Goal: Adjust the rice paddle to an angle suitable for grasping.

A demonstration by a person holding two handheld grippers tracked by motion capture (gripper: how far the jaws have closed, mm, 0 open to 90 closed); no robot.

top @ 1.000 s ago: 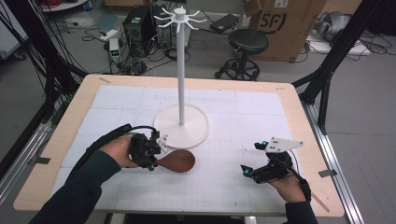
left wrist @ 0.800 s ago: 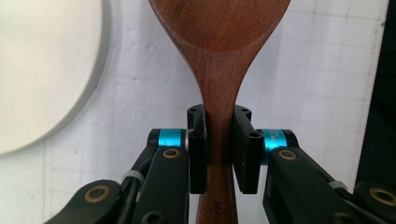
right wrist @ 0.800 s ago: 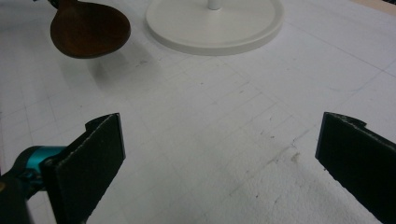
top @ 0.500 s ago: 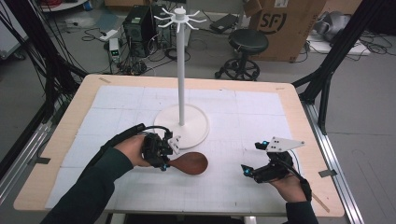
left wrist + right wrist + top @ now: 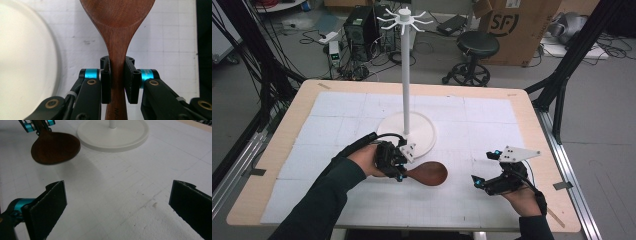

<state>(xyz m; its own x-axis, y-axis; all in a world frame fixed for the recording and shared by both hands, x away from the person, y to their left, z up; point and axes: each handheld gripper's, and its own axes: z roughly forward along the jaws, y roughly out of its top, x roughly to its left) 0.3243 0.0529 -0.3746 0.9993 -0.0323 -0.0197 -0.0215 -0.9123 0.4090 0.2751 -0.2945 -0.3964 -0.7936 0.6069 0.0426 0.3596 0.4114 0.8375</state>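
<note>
A dark wooden spoon hangs just over the white mat, its bowl pointing right. My left gripper is shut on its handle; in the left gripper view both black pads press the handle of the spoon just below the bowl. My right gripper rests near the front right of the table with its jaws wide open and nothing between them. From there the spoon and the left gripper show at the upper left.
A tall white stand with hooks at the top rises from a round white base in the middle of the table. The base lies close to the left of the spoon. A stool and boxes stand beyond the table.
My left gripper has carried the spoon to the right across the mat, in front of the stand's base. The right gripper has kept still.
</note>
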